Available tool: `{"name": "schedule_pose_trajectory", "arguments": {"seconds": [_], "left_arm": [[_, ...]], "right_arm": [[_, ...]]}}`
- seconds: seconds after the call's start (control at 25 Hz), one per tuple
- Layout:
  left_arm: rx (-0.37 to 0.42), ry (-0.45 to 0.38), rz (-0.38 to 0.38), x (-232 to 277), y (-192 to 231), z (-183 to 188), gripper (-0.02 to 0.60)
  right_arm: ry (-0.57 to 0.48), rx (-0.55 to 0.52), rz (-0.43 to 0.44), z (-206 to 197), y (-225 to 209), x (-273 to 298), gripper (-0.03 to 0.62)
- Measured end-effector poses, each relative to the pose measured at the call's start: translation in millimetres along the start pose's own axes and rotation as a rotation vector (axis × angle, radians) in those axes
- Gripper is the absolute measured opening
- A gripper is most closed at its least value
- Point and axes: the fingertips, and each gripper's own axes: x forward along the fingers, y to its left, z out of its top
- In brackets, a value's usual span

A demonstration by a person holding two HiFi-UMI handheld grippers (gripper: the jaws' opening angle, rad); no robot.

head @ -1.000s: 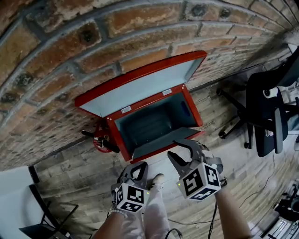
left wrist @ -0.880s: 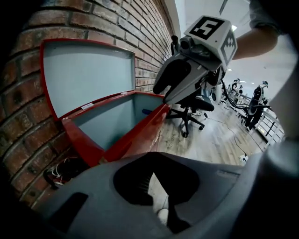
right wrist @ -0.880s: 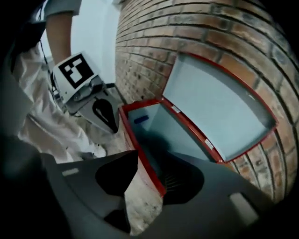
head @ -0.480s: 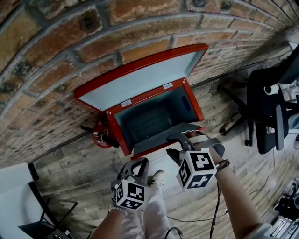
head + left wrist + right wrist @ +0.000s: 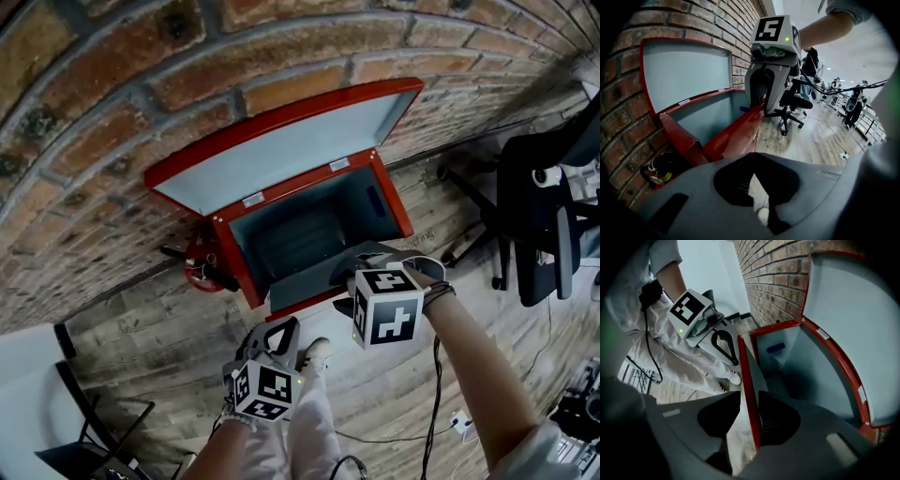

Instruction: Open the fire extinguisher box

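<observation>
Box (image 5: 236, 274): red outside, grey-blue inside, on the floor (image 5: 150, 366) at its edge, back against the brick wall (image 5: 112, 122).
Lid (image 5: 281, 155): swung up on the box's rear edge, leaning on the wall, pale inner face showing.
Flap (image 5: 749, 380): the box's front panel, red-edged, tipped outward from the front of the box, not lying flat on the floor.
Inside: no contents can be made out in the shadowed hollow.
Right tongs (image 5: 747, 395): pointing steeply down over the flap's top edge, one jaw on each side. The jaws have just been closing, with the edge between them. A sliver of floor shows between the outer jaw and the edge, so they are not clamped on it.
Left tongs (image 5: 281, 330): held low, near the front of the box and apart from it, jaws together with nothing between.
Red item (image 5: 202, 272): black handles, on the floor just left of the box by the wall; too blurred to tell more.
Chair (image 5: 544, 216): black, on the floor well to the right.
Shoe (image 5: 314, 356): white, between the two tongs.
</observation>
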Motion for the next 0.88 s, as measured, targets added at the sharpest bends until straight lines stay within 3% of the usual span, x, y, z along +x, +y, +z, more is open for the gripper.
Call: {"name": "schedule_pose_trajectory", "arguments": {"seconds": [0.36,0.56,0.88], "left_arm": [[-0.024,0.001,-0.008,7.6,-3.9,-7.2,-0.003],[0.009,0.019,-0.043,12.3,-17.7,-12.4,-0.003],[0.038,0.078,-0.092,-1.7,-23.8,-32.7,-0.003]], "right_arm": [[-0.018,0.075,0.188,-1.4,9.8,7.0,0.091],[0.012,0.032,0.270,-6.1,21.1,9.9,0.080],[0.009,0.027,0.305,-15.2,43.3,17.8,0.075]]}}
